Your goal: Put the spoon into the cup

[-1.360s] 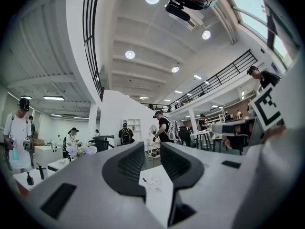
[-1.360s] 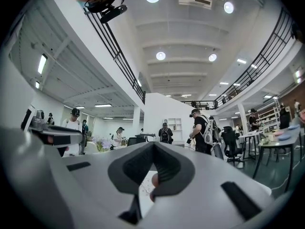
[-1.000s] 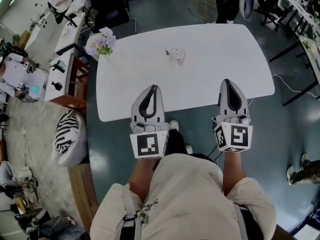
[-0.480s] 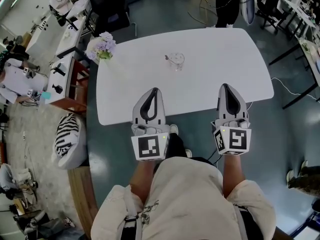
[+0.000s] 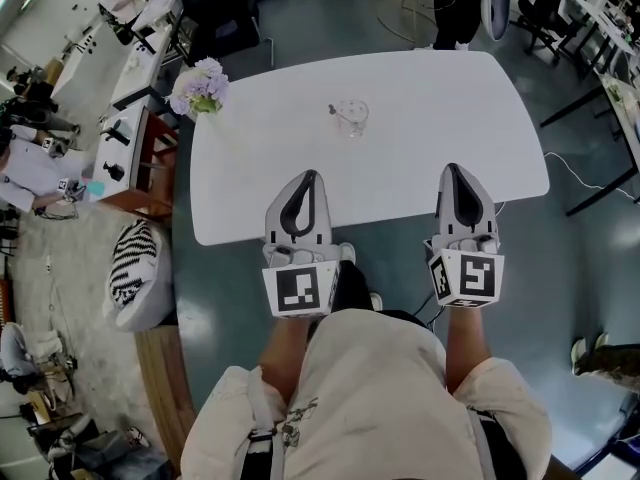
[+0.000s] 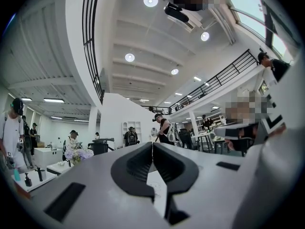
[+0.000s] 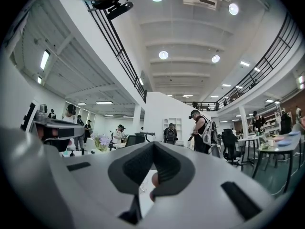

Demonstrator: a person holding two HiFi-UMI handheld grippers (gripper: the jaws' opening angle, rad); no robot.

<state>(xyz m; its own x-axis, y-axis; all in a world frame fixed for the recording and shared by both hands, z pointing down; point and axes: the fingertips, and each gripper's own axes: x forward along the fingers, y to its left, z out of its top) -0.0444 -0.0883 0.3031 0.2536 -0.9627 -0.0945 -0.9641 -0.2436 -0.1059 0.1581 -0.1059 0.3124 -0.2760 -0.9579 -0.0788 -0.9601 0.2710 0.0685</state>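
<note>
A clear glass cup (image 5: 351, 117) stands on the white table (image 5: 440, 98), toward its far middle. A small dark spoon (image 5: 334, 109) shows at the cup's left rim; I cannot tell whether it lies in the cup or beside it. My left gripper (image 5: 309, 175) hovers level over the table's near edge, jaws shut and empty, well short of the cup. My right gripper (image 5: 452, 167) is held level with it to the right, also shut on nothing. The left gripper view shows the left gripper (image 6: 152, 144) with its jaws met at the tip. The right gripper (image 7: 153, 144) looks the same in its own view.
A vase of pale purple flowers (image 5: 199, 88) sits at the table's far left corner. A striped cushion (image 5: 134, 268) lies on the floor to the left, next to a desk with small items (image 5: 125, 153). Black chairs (image 5: 215, 13) stand beyond the table.
Both grippers stay where they were, over the near edge. Only the head view shifts slightly.
</note>
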